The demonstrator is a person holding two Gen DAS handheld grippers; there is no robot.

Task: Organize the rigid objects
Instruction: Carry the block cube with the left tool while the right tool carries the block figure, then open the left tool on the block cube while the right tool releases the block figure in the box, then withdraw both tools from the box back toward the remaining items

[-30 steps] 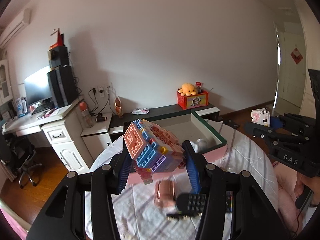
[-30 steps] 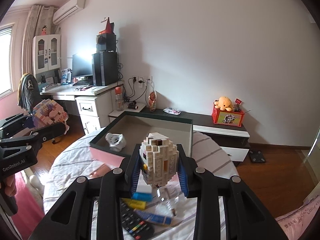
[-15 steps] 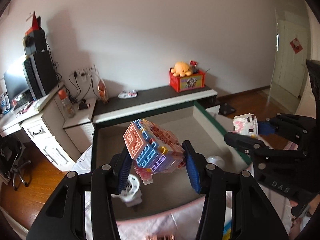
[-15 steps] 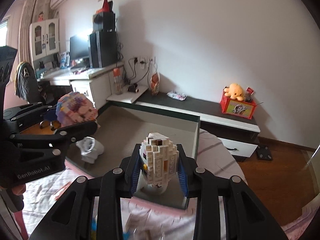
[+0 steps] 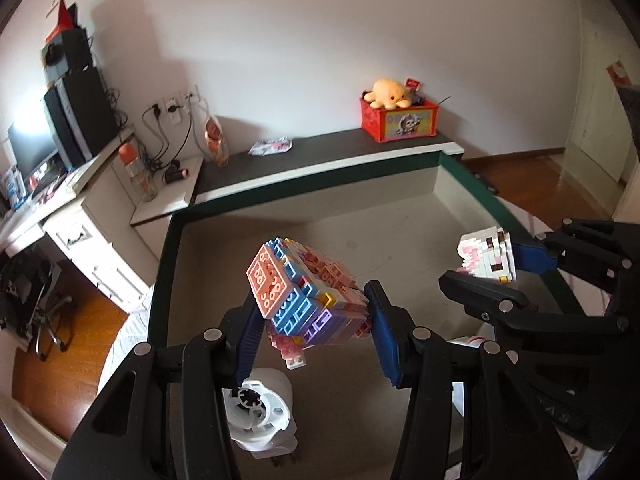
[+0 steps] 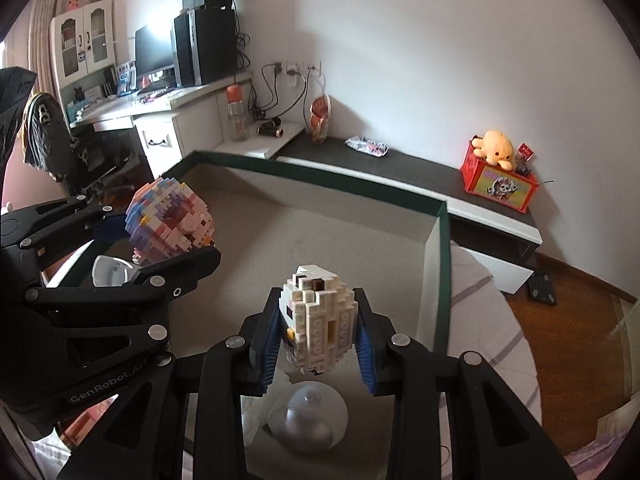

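Your left tool (image 5: pixel 314 320) pinches the pastel block model (image 5: pixel 298 300); your right tool (image 6: pixel 320 336) pinches the white block egg (image 6: pixel 318 320). Both hang above the green-rimmed box (image 6: pixel 440 264).

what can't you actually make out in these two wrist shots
- Left wrist view: the white plastic part in the tray is partly covered by the left gripper and its pastel brick model.
- Right wrist view: the clear dome is overlapped by the right gripper holding the white brick egg.
- Tabletop near the tray: cut off by frame edges.
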